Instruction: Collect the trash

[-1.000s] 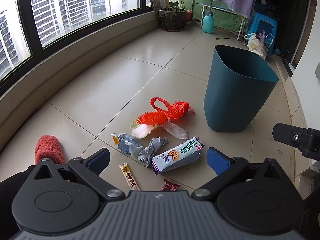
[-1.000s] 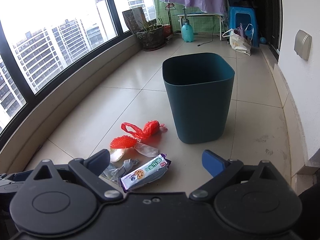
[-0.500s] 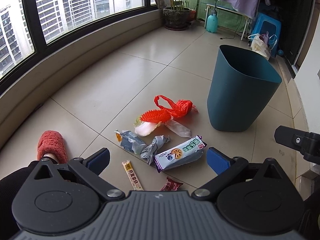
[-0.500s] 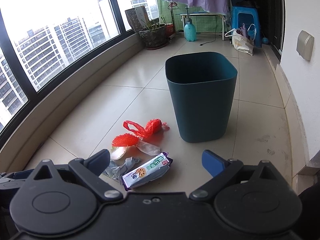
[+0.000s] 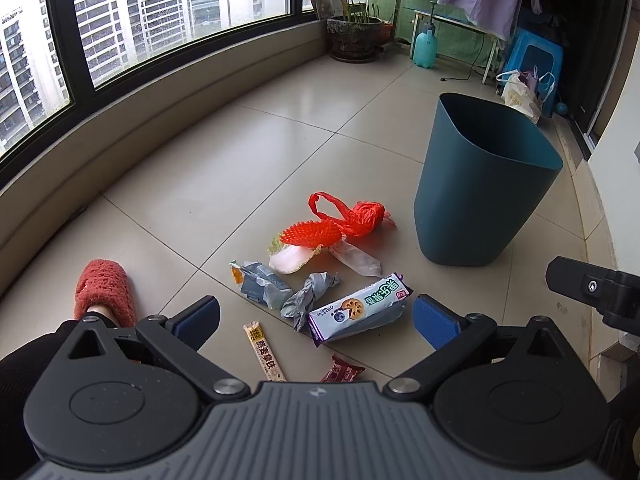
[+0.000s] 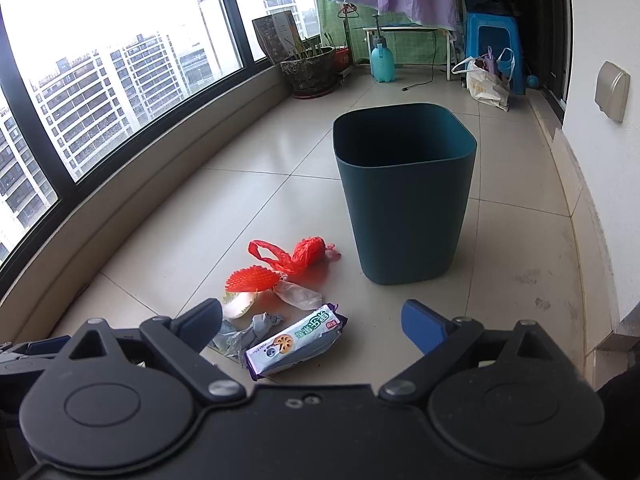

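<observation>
The trash lies scattered on the tiled floor (image 5: 200,184), just at 8 o'clock of the teal bin (image 5: 480,200), which stands upright and open-topped. Nearest the bin is a red plastic bag (image 5: 360,216), touching a spiky red-orange net (image 5: 310,236) at its 7 o'clock. Under the net's near edge sits a pale leafy scrap (image 5: 288,260), with a clear crumpled film (image 5: 356,260) at its 3 o'clock. Closer in, a purple-and-white biscuit wrapper (image 5: 360,310) lies beside a grey twisted wrapper (image 5: 308,292) and a flattened grey carton (image 5: 260,286). A yellow stick sachet (image 5: 264,354) and a dark red wrapper (image 5: 342,368) sit closest to the left gripper (image 5: 316,318), whose blue-padded fingers (image 5: 434,320) are spread wide, holding nothing, above the litter. The right gripper (image 6: 314,322) is likewise spread and bare, facing the bin. At 9 o'clock of the litter is a red fuzzy slipper (image 5: 106,292). Well beyond, by the window, stand a plant pot (image 5: 354,38) and a teal spray bottle (image 5: 424,46).
</observation>
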{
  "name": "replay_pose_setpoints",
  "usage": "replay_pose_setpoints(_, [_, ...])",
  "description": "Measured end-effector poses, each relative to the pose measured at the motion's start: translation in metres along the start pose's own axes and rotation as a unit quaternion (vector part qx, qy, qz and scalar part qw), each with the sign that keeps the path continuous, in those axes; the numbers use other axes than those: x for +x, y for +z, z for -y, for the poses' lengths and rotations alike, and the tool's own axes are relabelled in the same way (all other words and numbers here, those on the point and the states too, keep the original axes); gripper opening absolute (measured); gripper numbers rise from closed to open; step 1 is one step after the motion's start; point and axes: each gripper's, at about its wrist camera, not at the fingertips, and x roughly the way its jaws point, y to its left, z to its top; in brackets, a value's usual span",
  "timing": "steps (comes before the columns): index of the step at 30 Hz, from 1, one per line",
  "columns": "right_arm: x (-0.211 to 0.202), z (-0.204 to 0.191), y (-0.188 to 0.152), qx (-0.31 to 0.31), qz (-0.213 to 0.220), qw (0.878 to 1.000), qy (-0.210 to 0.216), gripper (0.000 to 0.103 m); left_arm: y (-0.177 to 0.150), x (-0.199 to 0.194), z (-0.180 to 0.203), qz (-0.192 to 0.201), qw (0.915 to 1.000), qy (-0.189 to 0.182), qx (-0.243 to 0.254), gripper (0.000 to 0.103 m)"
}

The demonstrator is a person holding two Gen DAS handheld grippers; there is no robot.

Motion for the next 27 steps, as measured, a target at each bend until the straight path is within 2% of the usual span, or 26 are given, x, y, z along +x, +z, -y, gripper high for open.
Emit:
replay_pose_setpoints(17, [-0.002, -0.001, 0.007, -0.005, -0.001, 1.0, -0.003, 0.096, 0.002, 0.001, -0.006, 0.003, 1.0, -0.002, -0.008, 0.103])
replay_pose_setpoints(22, [-0.001, -0.005, 0.025, -0.02, -0.014, 1.0, 0.002, 0.094, 0.009, 0.003, -0.004, 0.009, 0.9999, 0.003, -0.007, 0.103])
replay_pose_setpoints(27, [-0.001, -0.006, 0.059, -0.074, 0.0, 0.997, -0.003, 0.094, 0.019, 0.006, -0.003, 0.019, 0.9997, 0.01, -0.009, 0.103])
